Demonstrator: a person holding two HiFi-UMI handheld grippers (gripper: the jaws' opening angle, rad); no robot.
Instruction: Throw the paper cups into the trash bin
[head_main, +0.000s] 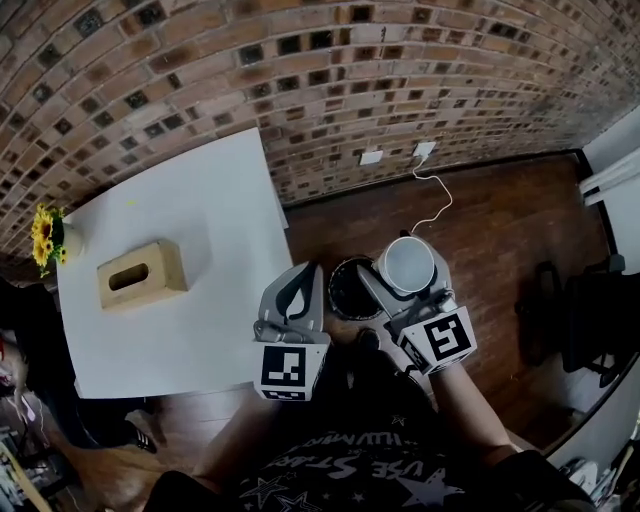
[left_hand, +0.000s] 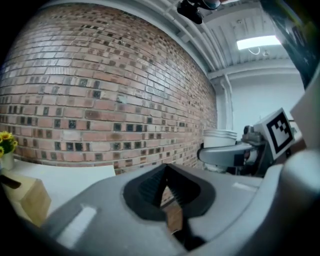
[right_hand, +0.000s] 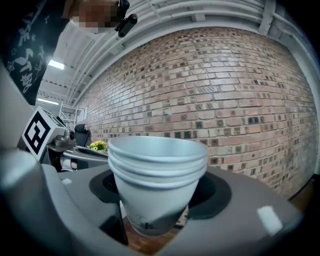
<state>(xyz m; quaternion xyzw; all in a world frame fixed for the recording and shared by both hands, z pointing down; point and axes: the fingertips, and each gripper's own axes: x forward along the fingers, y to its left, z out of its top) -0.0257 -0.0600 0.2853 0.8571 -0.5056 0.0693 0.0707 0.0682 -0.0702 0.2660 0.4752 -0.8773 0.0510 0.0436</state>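
Bin hemmed in from both sides

The trash bin (head_main: 348, 290) stands on the floor (head_main: 490, 225) just beside the table (head_main: 200, 210) corner, its mouth uncovered. The left gripper (head_main: 303, 272) and the paper cups (head_main: 408, 262) flank it, with the brick wall (head_main: 300, 80) behind.

Head down; gripper views level (share wall (left_hand: 100, 90)).

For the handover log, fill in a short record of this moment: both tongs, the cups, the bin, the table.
right tongs: shut on the paper cups, a nested stack held upright
left tongs: shut, nothing between them
trash bin: dark, on the wooden floor beside the table, between the two tongs in the head view
cups in bin: not yet
table: white, bears a tissue box and yellow flowers
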